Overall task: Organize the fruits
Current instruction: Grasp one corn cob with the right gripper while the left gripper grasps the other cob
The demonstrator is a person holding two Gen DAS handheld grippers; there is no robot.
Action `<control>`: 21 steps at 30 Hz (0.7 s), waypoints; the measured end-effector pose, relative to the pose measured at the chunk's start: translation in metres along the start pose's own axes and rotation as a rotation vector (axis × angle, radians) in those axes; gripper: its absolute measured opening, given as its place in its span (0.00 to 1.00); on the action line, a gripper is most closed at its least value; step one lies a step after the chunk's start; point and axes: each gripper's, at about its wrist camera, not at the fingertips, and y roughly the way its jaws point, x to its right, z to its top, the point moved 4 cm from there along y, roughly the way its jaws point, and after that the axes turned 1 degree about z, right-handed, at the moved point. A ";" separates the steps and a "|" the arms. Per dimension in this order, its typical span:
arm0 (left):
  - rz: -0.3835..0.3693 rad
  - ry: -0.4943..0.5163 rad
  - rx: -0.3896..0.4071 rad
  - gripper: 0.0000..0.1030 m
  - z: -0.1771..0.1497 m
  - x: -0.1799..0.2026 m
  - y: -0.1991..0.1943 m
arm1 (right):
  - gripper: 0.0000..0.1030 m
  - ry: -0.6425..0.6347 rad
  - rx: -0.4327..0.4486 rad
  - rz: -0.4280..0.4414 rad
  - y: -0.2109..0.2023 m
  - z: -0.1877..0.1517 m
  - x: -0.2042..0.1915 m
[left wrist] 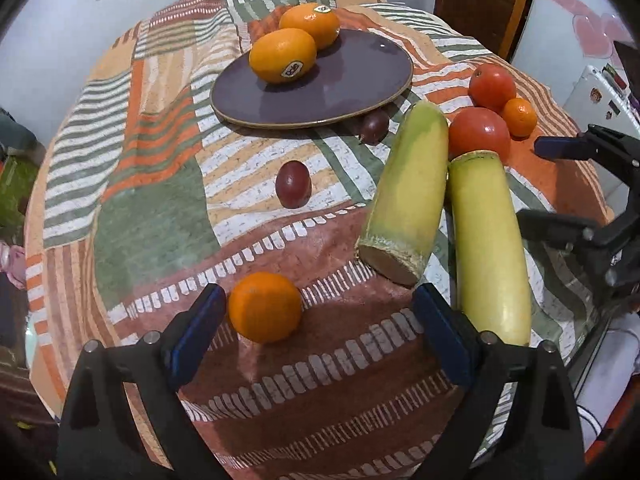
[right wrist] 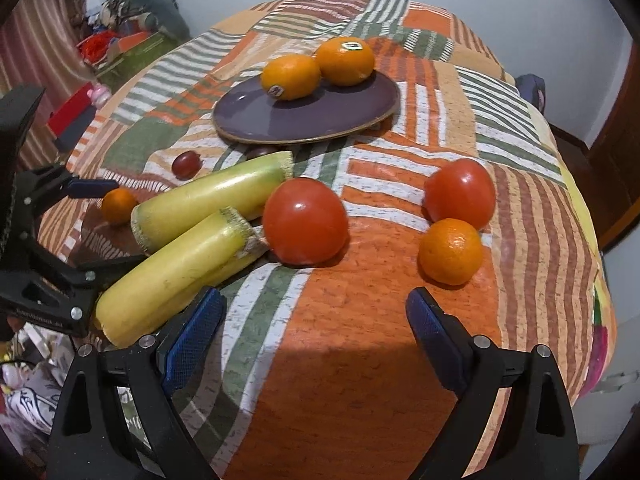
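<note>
Left wrist view: left tool (left wrist: 318, 328) spread wide, empty, hanging over the patterned table (left wrist: 152, 208). Small orange (left wrist: 265, 306) lying between the blue pads, just beside the left pad (left wrist: 196, 332), not pressed. Probably the next fruit for the purple plate (left wrist: 352, 80), well beyond, already carrying two big oranges (left wrist: 283, 55). To do it well: centre the orange between the pads, lower further, close gently to avoid squashing or rolling, lift clear of the two pale green stalks (left wrist: 408, 192) on the right. Two dark round fruits, one (left wrist: 293, 184) midway toward the plate, another (left wrist: 374, 124) at its rim. Sticker on the nearer big orange reading, as far as legible, "Dole"; sticker on the farther one too small to read.

Right wrist view: right tool (right wrist: 316, 320) also spread wide, nothing between the pads, above bare cloth. Nearest red tomato (right wrist: 306, 222) just ahead, touching the stalk ends; second tomato (right wrist: 460, 194) and another small orange (right wrist: 450, 251) touching each other to the right. Stickers here unreadable.
</note>
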 end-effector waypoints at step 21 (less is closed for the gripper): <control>-0.041 -0.028 0.053 0.91 0.028 0.036 0.000 | 0.87 0.093 0.100 0.015 -0.037 0.014 0.022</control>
